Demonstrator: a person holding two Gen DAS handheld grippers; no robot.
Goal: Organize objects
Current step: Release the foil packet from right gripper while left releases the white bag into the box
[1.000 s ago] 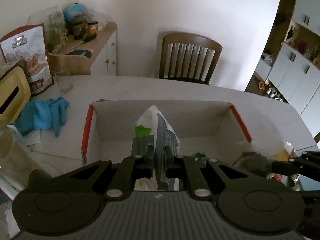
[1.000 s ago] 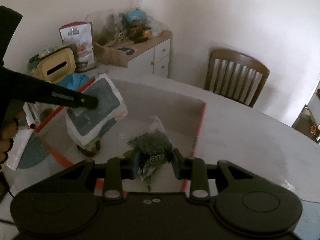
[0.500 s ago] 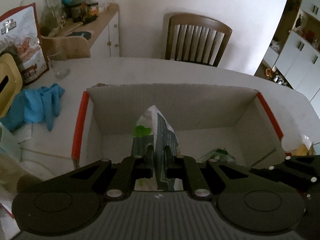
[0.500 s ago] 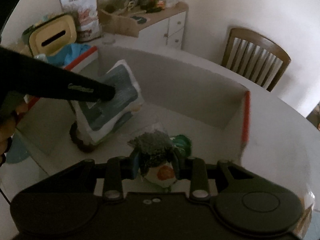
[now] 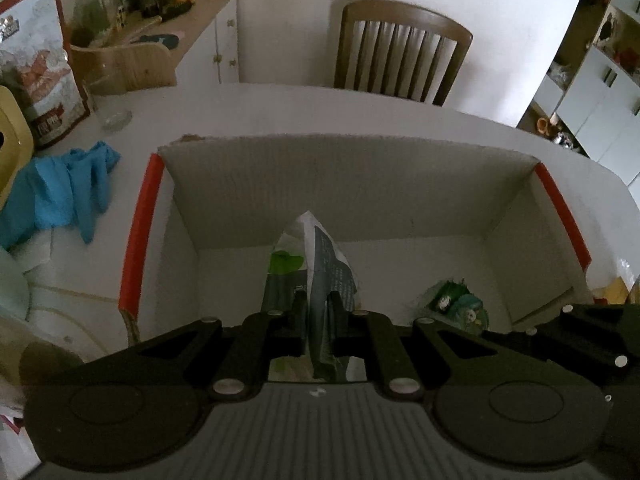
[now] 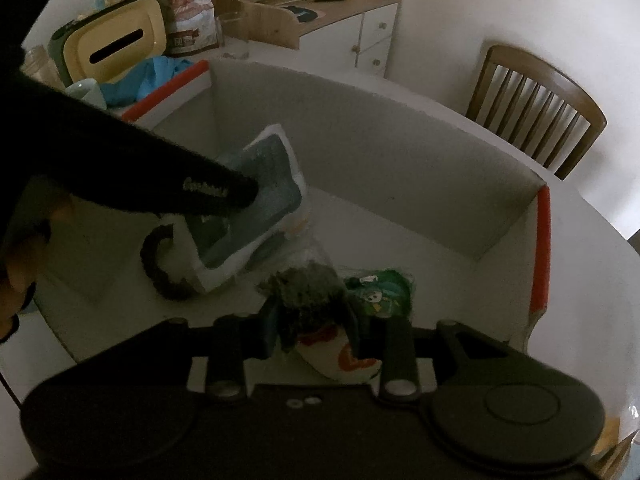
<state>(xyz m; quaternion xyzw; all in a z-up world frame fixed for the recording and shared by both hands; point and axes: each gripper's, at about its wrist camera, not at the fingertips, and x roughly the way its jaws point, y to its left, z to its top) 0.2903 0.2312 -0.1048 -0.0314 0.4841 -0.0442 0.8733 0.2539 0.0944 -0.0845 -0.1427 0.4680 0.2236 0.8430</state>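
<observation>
An open cardboard box (image 5: 360, 184) with red-taped edges sits on the white table; it also shows in the right wrist view (image 6: 400, 148). My left gripper (image 5: 317, 304) is shut on a white and grey-green packet (image 5: 320, 248) and holds it inside the box; the packet shows in the right wrist view (image 6: 256, 216) under the left gripper's finger. My right gripper (image 6: 312, 320) is shut on a dark leafy bag with a white and orange label (image 6: 316, 308), low inside the box. A green packet (image 6: 380, 288) lies on the box floor beside it, also seen in the left wrist view (image 5: 460, 308).
A dark ring-shaped thing (image 6: 160, 268) lies on the box floor at left. A blue cloth (image 5: 60, 192), a glass (image 5: 108, 100), a printed bag (image 5: 44, 80) and a yellow-lidded container (image 6: 116, 44) stand left of the box. A wooden chair (image 5: 400, 48) is behind the table.
Both grippers have moved forward and down into the box with their loads. The box now fills more of both views.
</observation>
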